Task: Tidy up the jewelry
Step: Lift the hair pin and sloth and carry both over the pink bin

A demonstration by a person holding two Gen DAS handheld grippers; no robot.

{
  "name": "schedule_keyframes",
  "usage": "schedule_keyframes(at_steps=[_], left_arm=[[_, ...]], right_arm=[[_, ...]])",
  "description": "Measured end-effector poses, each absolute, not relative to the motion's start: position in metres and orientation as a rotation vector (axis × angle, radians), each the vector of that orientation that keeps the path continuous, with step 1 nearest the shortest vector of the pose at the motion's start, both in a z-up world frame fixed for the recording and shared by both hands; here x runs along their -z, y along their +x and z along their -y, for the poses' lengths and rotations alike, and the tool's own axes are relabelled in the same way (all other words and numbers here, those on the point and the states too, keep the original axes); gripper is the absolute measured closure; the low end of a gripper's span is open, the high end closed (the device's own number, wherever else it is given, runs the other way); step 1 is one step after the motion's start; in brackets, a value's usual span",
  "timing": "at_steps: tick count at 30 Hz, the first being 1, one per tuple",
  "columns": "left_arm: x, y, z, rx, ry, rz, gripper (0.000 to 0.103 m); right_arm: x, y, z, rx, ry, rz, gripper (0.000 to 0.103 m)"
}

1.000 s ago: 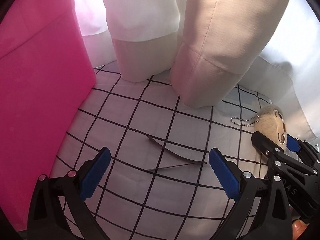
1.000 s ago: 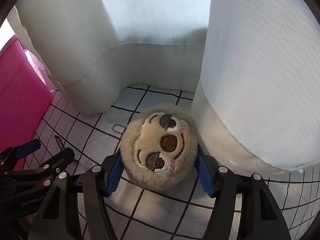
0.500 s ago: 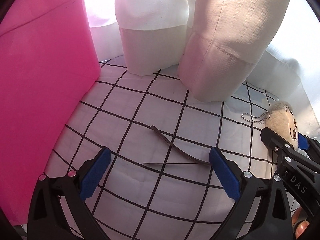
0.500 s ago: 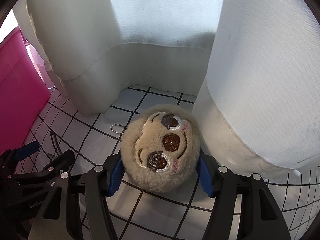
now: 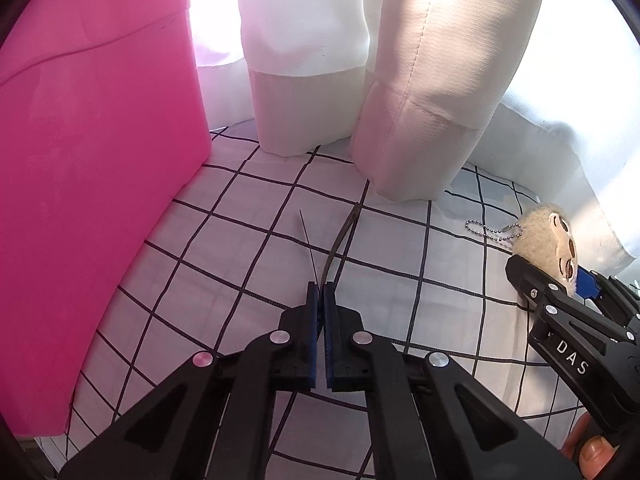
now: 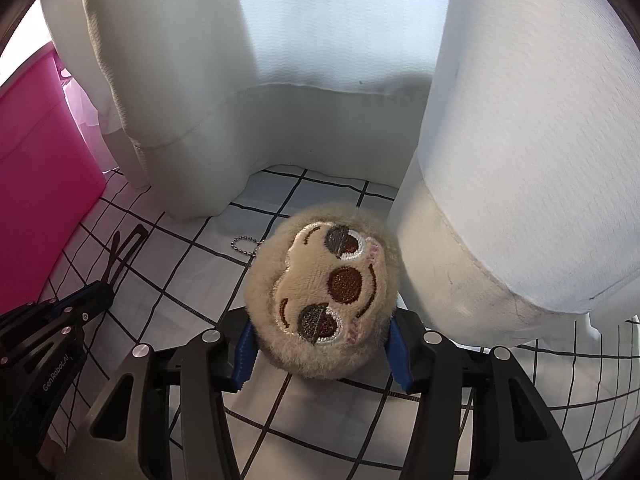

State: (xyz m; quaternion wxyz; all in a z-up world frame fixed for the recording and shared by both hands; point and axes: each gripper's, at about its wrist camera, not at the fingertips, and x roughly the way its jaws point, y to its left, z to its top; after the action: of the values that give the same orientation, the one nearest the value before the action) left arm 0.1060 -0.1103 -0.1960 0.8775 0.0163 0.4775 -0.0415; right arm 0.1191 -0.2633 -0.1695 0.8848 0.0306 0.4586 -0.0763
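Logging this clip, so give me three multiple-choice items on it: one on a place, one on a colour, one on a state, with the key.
1. Where does the ball chain lie?
A. on the grid cloth, beside the plush
B. inside the bin
C. hung on the curtain

2. What colour is the bin?
A. green
B. pink
C. grey

3. How is the left gripper?
A. wide open over the cloth
B. shut on the plush
C. shut on the hair clip

Key: 1 A, the chain lies on the checked cloth at the plush's upper left. 2 B, the bin wall is bright pink. 3 C, its blue pads meet on the clip's near end; the right gripper holds the plush.
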Motion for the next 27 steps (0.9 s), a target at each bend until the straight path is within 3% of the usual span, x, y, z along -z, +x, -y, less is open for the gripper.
schedule_keyframes(at_steps=[13,27], left_arm=[[0.168,0.095,0.089,0.088,0.018,-0.962,0.1],[0.111,0.102,0.094,0.109,0.028,-0.896,0.1]], right_arm=[[0.147,0.099,0.269,0.133,0.081,-0.902,0.053],[0.082,0.065,0.258,0.103,0.088,-0.811,0.053]])
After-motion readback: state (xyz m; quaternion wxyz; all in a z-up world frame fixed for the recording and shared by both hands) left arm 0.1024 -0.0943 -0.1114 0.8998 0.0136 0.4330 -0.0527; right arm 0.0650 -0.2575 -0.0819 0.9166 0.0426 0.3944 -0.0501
